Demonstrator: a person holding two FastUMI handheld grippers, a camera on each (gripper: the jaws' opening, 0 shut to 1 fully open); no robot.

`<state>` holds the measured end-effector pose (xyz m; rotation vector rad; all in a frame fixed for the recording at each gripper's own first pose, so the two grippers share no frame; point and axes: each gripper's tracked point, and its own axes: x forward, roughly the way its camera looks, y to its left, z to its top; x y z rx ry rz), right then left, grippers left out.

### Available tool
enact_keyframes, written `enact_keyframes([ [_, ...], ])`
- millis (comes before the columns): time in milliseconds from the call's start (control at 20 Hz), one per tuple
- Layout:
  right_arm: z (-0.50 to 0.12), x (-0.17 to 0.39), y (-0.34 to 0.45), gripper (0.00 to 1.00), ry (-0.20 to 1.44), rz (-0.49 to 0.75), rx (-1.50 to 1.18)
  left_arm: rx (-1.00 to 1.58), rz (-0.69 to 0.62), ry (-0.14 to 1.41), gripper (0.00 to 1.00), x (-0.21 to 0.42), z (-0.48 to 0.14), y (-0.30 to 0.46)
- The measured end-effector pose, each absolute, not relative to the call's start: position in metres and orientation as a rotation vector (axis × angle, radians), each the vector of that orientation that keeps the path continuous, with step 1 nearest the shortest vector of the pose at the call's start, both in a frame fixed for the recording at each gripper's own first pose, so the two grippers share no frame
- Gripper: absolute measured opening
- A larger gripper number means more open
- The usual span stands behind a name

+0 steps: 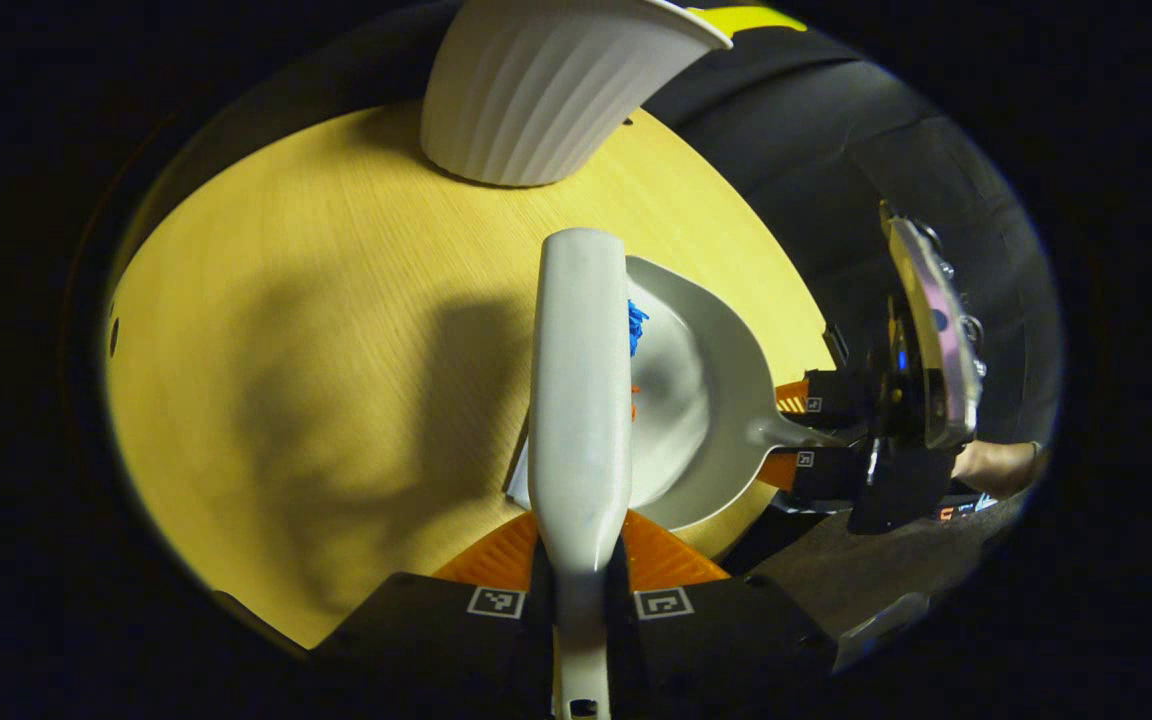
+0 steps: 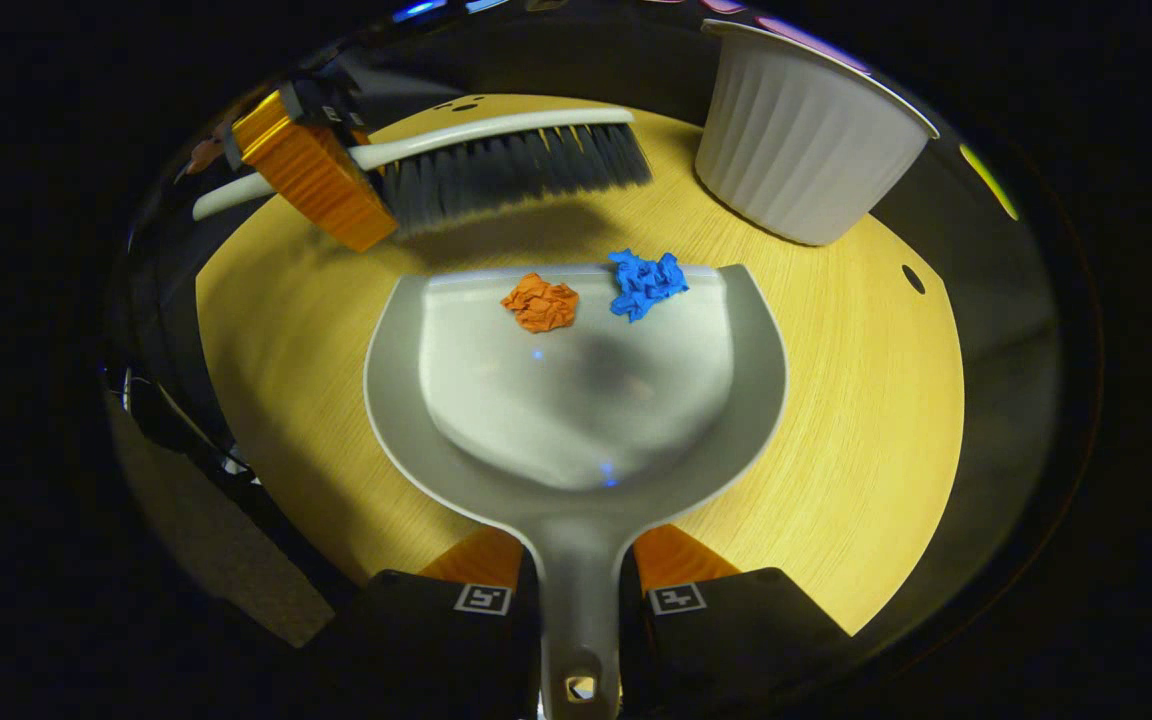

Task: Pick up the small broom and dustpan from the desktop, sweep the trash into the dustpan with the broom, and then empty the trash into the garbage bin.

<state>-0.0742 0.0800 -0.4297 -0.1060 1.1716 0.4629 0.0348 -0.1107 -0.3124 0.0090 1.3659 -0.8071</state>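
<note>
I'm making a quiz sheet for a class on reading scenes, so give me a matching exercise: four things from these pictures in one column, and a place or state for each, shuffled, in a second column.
Column one:
1. grey plastic dustpan
2. white-handled broom with dark bristles
3. white ribbed plastic bin
4. crumpled blue paper ball

Column two:
A. stands on the wooden tabletop, beyond the pan
B. handle clamped in the right tongs
C. lies at the pan's front lip
D. handle clamped in the left tongs

Pairs: 1-B, 2-D, 3-A, 4-C
</note>
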Motion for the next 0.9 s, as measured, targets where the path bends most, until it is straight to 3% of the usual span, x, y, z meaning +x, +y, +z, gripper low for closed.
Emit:
enact_keyframes([
  [50, -0.429, -0.074, 0.081, 0.35, 1.161, 0.446, -0.095, -0.008, -0.789, 1.344, 0.27, 0.036, -0.304, -0.102],
  [400, -0.372, -0.078, 0.047, 0.38, 1.181, 0.279, 0.011, 0.022, -0.471, 1.223, 0.25, 0.044, -0.310, 0.004],
  [450, -0.360, -0.075, 0.039, 0.32, 1.180, 0.250, 0.026, 0.018, -0.443, 1.227, 0.25, 0.041, -0.315, 0.015],
  [600, -0.317, -0.063, 0.006, 0.35, 1.183, 0.166, 0.042, -0.005, -0.418, 1.273, 0.25, 0.019, -0.345, 0.023],
  [900, -0.228, -0.028, -0.055, 0.31, 1.182, 0.025, 0.082, -0.033, -0.498, 1.294, 0.25, -0.020, -0.364, 0.028],
])
